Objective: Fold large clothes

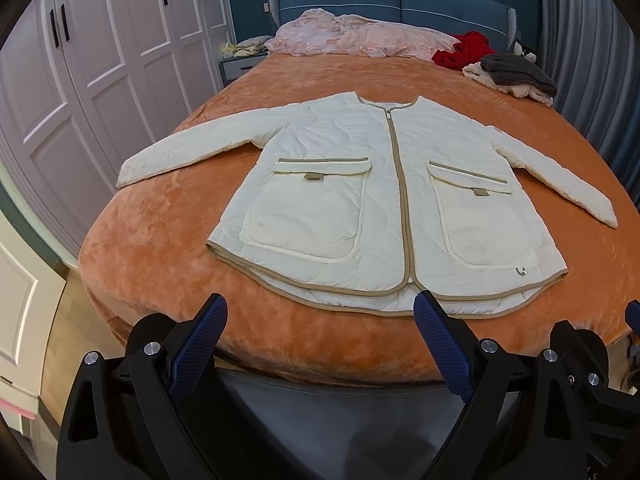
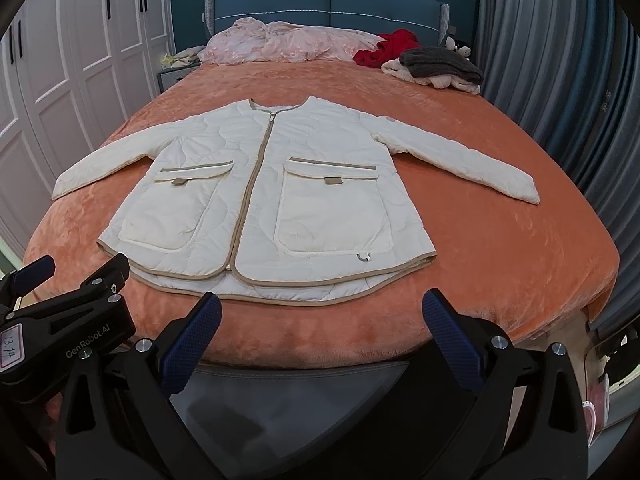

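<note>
A cream quilted jacket point(image 1: 372, 184) point(image 2: 264, 196) with tan trim and two front pockets lies flat and zipped on the orange bedspread point(image 1: 168, 248) point(image 2: 500, 248), both sleeves spread out sideways. My left gripper point(image 1: 320, 308) hovers open just short of the hem, near the bed's foot edge, holding nothing. My right gripper point(image 2: 320, 306) is open too, close to the hem at its middle, with nothing between its blue pads. The left gripper's body point(image 2: 68, 312) shows at the left of the right wrist view.
At the bed's head lie a pink quilt point(image 1: 352, 38), a red garment point(image 1: 464, 50) and a grey and cream pile point(image 1: 516, 76). White wardrobe doors point(image 1: 92, 72) stand on the left, grey curtains point(image 2: 560, 60) on the right, and a nightstand point(image 1: 240, 64) beside the blue headboard.
</note>
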`<control>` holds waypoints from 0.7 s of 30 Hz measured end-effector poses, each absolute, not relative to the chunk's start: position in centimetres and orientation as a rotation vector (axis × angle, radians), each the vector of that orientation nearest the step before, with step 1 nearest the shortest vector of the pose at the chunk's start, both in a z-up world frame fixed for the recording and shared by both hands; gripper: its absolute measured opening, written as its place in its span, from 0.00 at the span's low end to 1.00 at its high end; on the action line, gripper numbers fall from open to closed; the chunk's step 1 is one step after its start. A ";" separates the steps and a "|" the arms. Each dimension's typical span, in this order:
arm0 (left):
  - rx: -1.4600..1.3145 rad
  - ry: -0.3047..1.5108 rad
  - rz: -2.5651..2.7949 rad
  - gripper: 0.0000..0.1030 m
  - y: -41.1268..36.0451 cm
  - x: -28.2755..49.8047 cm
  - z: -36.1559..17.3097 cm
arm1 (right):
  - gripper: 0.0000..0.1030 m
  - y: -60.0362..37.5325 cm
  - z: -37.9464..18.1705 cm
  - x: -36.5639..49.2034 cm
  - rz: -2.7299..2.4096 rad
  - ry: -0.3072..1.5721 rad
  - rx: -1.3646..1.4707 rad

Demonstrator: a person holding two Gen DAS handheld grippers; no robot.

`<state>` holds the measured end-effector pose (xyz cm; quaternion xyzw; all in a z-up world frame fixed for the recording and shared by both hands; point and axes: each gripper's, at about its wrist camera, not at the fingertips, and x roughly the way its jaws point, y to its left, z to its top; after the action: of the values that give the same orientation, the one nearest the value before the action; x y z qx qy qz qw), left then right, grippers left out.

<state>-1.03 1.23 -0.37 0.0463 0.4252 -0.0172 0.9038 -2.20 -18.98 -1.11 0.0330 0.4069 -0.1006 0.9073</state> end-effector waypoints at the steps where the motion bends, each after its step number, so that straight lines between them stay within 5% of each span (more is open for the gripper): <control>1: 0.095 0.877 -0.034 0.89 1.2 -1.1 -0.4 | 0.95 -19.0 -1.1 -2.2 -0.208 0.840 0.067; 21: 0.096 0.879 -0.033 0.89 1.3 -1.2 -0.5 | 0.95 -18.9 -1.2 -2.2 -0.207 0.843 0.070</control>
<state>-1.18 1.31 -0.51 0.0463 0.4251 -0.0159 0.9038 -2.24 -18.89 -1.20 0.0337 0.4085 -0.1004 0.9066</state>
